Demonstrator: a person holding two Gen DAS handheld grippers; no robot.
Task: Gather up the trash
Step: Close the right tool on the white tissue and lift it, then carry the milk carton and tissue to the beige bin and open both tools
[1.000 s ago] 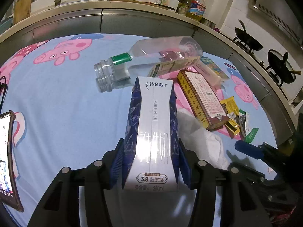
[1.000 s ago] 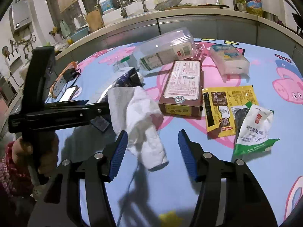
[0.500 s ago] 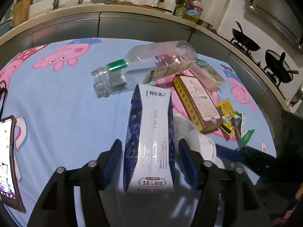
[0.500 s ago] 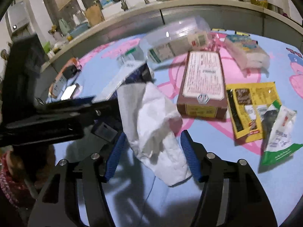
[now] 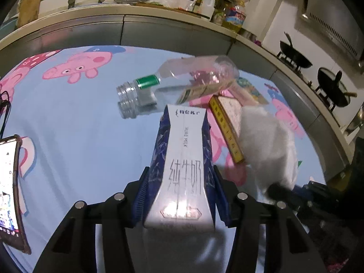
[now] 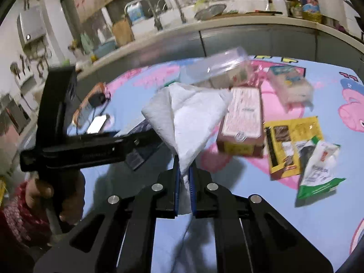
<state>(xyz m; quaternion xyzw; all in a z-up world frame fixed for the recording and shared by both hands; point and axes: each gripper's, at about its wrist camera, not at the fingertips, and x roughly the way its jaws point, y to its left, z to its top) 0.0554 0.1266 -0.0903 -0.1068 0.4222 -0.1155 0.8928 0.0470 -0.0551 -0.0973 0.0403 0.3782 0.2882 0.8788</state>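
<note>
My left gripper (image 5: 179, 182) is shut on a blue and white milk carton (image 5: 183, 159) and holds it above the table. My right gripper (image 6: 184, 173) is shut on a white paper tissue (image 6: 188, 113), lifted off the table; the tissue also shows in the left wrist view (image 5: 268, 141). The left gripper's black body (image 6: 91, 145) shows at the left of the right wrist view. On the blue cartoon cloth lie an empty clear plastic bottle (image 5: 177, 86), a brown box (image 6: 243, 122), a yellow wrapper (image 6: 293, 143), a green and white packet (image 6: 318, 175) and a tissue pack (image 6: 289, 86).
A phone (image 5: 9, 188) lies at the cloth's left edge, with a power strip and cable (image 6: 91, 104) nearby. A steel counter with a sink (image 6: 159, 22) curves round the back. Woks (image 5: 293, 56) sit on a stove at the right.
My right gripper closed on the tissue and lifted it off the table. My left gripper kept hold of the milk carton and rose a little.
</note>
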